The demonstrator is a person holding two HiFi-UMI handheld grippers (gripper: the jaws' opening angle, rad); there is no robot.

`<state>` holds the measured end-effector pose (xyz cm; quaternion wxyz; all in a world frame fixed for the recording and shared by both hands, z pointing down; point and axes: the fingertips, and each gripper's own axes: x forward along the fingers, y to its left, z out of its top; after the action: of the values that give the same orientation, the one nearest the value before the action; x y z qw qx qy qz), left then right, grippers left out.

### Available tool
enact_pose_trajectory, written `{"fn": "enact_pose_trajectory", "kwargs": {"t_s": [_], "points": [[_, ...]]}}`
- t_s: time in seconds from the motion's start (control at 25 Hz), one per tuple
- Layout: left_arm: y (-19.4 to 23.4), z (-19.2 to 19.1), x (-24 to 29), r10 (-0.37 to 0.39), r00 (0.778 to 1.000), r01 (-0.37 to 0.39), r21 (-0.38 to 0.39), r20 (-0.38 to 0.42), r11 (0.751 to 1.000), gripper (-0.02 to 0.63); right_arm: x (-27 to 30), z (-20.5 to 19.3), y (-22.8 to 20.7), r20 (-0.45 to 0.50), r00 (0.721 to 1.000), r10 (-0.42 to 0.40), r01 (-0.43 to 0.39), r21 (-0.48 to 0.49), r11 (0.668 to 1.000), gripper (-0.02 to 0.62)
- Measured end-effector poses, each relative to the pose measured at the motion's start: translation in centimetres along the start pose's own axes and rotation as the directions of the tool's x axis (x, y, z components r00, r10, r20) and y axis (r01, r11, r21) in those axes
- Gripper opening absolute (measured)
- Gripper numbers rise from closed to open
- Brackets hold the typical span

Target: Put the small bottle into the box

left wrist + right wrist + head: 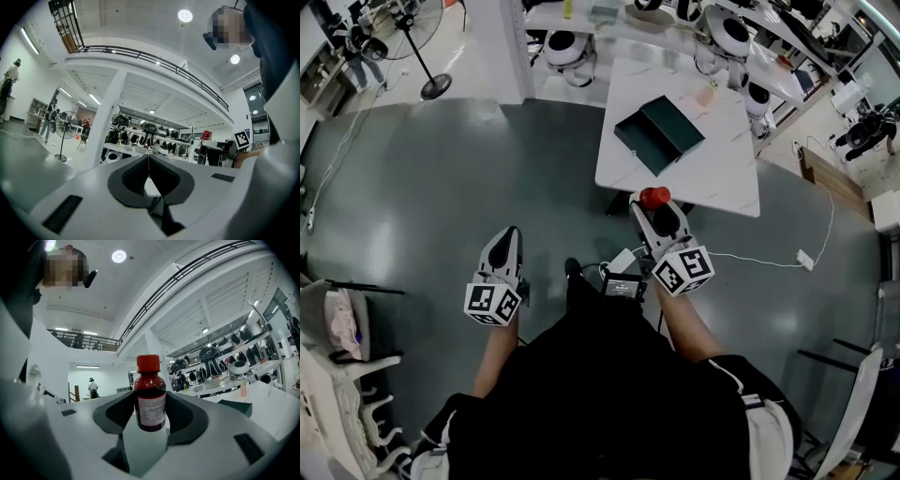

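While the left gripper (149,160) sits closed empty, the right gripper (150,405) clamps the small bottle (150,387) upright.

We see the red-capped small bottle (150,394) upright in the right gripper (655,210) (clamped); the dark box (659,134) lies open by the table's (717,178) left edge.

Table (712,169) occupies the upper right of the head view, with the box (659,134) lying on its left part. Just below the table's near edge: right gripper (654,206), small bottle (150,394) upright between its jaws. Left gripper (507,234): left of centre, over floor (441,187). Fan stand (434,87): upper left.
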<state>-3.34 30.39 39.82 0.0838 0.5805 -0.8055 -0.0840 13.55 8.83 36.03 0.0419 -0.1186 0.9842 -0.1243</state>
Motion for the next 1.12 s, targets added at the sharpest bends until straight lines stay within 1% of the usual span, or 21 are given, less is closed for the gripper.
{"fn": "enact_pose_trajectory", "kwargs": {"t_s": [0.12, 0.2, 0.32, 0.44, 0.56, 0.68, 0.84, 1.0, 1.08, 1.12], "points": [[2.7, 2.8, 6.2, -0.039, 0.999, 0.039, 0.041, 0.002, 0.998, 0.017, 5.6, 0.8, -3.1, 0.024, 1.0, -0.018, 0.018, 0.011, 1.0, 0.225], [4.5, 4.7, 9.5, -0.051, 0.999, 0.051, 0.054, 0.007, 0.997, 0.017, 8.8, 1.3, -4.8, 0.029, 0.999, -0.033, 0.032, 0.025, 0.999, 0.225], [6.9, 6.6, 12.7, -0.05, 0.999, 0.049, 0.073, 0.01, 0.996, 0.017, 12.3, 2.1, -6.6, 0.042, 0.998, -0.044, 0.043, 0.021, 0.999, 0.225], [8.7, 7.5, 16.1, -0.049, 0.999, 0.047, 0.09, 0.016, 0.995, 0.017, 15.4, 2.6, -9.0, 0.05, 0.997, -0.053, 0.053, -0.001, 0.999, 0.225], [9.6, 7.3, 18.3, -0.059, 0.998, 0.058, 0.091, 0.004, 0.994, 0.017, 16.8, 2.8, -10.7, 0.045, 0.996, -0.076, 0.076, -0.018, 0.997, 0.225], [9.9, 6.4, 20.6, -0.081, 0.996, 0.084, 0.1, -0.03, 0.991, 0.017, 17.2, 2.8, -12.3, 0.032, 0.994, -0.108, 0.109, -0.032, 0.993, 0.225], [9.6, 5.4, 24.2, -0.148, 0.987, 0.154, 0.109, -0.068, 0.982, 0.017, 17.1, 2.7, -14.9, 0.011, 0.983, -0.181, 0.181, -0.059, 0.982, 0.225], [10.1, 4.3, 29.5, -0.227, 0.969, 0.235, 0.083, -0.1, 0.968, 0.017, 17.9, 2.6, -17.7, -0.007, 0.965, -0.261, 0.259, -0.095, 0.961, 0.225], [10.3, 3.1, 33.5, -0.283, 0.951, 0.292, 0.067, -0.121, 0.954, 0.017, 18.6, 2.2, -19.4, -0.019, 0.954, -0.3, 0.296, -0.122, 0.947, 0.225], [10.3, 2.3, 35.7, -0.316, 0.939, 0.326, 0.057, -0.133, 0.944, 0.017, 18.9, 1.9, -20.3, -0.03, 0.946, -0.324, 0.316, -0.145, 0.938, 0.225]]}}
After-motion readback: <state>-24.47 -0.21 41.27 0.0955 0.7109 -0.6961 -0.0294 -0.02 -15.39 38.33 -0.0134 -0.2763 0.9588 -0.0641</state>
